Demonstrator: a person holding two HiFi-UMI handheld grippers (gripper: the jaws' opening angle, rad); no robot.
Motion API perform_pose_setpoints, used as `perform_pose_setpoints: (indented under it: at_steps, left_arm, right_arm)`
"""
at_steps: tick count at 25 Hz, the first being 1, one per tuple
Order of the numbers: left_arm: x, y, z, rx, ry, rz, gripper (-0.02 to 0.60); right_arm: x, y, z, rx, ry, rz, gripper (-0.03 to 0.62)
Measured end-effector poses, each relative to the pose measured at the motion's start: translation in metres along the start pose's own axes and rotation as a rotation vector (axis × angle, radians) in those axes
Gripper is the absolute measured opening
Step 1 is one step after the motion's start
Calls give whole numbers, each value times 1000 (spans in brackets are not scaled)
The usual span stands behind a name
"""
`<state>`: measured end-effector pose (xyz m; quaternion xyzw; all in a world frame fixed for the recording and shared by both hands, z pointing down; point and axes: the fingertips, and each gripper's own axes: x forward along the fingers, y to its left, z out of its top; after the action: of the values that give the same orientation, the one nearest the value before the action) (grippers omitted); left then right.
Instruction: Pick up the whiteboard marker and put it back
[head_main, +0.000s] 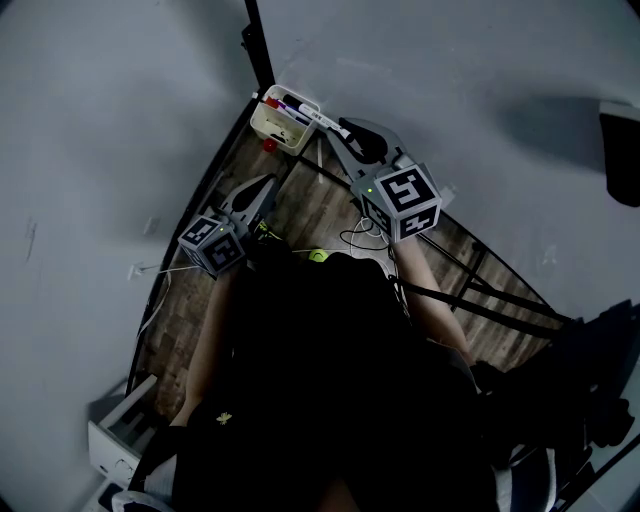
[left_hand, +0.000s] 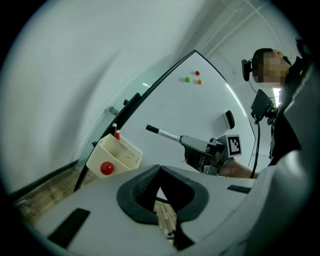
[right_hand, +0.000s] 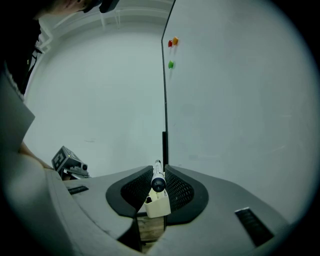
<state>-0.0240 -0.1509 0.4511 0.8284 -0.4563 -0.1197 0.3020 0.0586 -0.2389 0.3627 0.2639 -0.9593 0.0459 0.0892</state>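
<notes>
You've got the whiteboard marker (right_hand: 158, 181) in your right gripper (right_hand: 158, 183). The jaws are drawn in to a narrow gap and both pads press on the barrel, with the dark cap end facing the camera in the right gripper view. So the pick-up half reads as done.

The marker's far end points along the jaws toward the cream holder (right_hand: 159, 206), which shows just below it in that view. From the head view the marker (head_main: 328, 124) sticks out of the right gripper (head_main: 346, 136), and its tip sits at the near rim of the holder (head_main: 262, 120), where other markers already lie. The left gripper view shows it from the side: the marker (left_hand: 162, 133) is up in the air, level with the top of the holder (left_hand: 114, 156) and off to one side, not inside. A red marker (left_hand: 116, 134) stands in the holder and a red round magnet (left_hand: 106, 168) is on its front.

Your left gripper (left_hand: 159, 172) is out of the action. Its jaws meet at the tips with nothing between them, and it sits near the holder, watching.

What's left, by my reading, is the put-back: carry the tip over the rim, lower the marker in among the others, then open the jaws. I'd call it past halfway, with the placing not yet done.
</notes>
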Motion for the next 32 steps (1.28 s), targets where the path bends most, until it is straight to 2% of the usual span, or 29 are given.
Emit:
perform_pose_setpoints:
  at_steps: [16,32]
  left_arm:
    - [-11,4,-14,-26,34,22,15]
    - [-31,25,-15,-67,19,59,15]
  right_arm:
    - [9,5,-7,-26,35,8,77]
    - [37,20,-26,-33,125,50,75]
